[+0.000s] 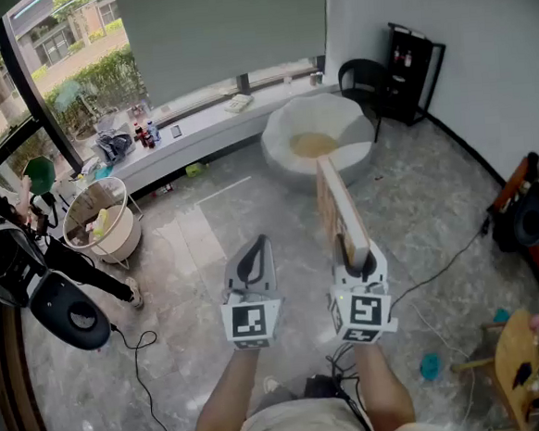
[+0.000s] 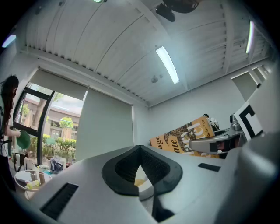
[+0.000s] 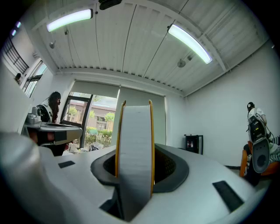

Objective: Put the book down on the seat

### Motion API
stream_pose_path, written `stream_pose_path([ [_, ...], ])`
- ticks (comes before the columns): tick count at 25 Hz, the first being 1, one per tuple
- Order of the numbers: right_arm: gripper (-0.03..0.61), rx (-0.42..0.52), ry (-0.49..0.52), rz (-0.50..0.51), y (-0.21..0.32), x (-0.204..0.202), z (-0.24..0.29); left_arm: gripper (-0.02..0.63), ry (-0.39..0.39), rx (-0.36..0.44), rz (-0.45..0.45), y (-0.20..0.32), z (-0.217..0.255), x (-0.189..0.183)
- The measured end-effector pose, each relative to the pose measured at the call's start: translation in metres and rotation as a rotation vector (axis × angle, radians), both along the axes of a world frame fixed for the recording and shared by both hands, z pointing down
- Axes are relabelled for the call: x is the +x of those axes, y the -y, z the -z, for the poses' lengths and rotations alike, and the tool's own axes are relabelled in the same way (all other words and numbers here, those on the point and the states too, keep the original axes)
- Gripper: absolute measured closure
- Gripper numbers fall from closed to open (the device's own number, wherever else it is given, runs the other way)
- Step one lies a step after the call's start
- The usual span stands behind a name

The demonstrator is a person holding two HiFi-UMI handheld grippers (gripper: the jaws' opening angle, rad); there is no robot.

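Grey stone floor (image 1: 186, 272) runs ahead to white round seat (image 1: 336, 112) by the window (image 1: 61, 50). Right gripper (image 1: 358, 254) clamps book (image 1: 340, 204) on edge, long axis pointing straight at seat, well short of it; left gripper (image 1: 256, 248) closed, empty, alongside.

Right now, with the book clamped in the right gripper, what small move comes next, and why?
Probably carry it forward towards the seat without loosening the grip. The right gripper holds the book on edge, and the seat lies ahead across the floor, so the book likely isn't over it yet; releasing now would drop it short.
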State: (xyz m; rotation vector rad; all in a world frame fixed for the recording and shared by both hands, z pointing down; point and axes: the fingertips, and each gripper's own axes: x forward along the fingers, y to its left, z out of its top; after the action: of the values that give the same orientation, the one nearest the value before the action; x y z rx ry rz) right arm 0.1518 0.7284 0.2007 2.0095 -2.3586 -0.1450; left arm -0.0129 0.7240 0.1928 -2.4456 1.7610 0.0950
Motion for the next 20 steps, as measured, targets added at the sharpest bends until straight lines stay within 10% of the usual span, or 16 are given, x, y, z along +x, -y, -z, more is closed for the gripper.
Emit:
stream_pose_path([
  [20,0.434,-0.008,0.008,0.017,0.014,-0.082,-0.012,0.607,-0.006,0.011,-0.002,0.013,-0.008,-0.077],
])
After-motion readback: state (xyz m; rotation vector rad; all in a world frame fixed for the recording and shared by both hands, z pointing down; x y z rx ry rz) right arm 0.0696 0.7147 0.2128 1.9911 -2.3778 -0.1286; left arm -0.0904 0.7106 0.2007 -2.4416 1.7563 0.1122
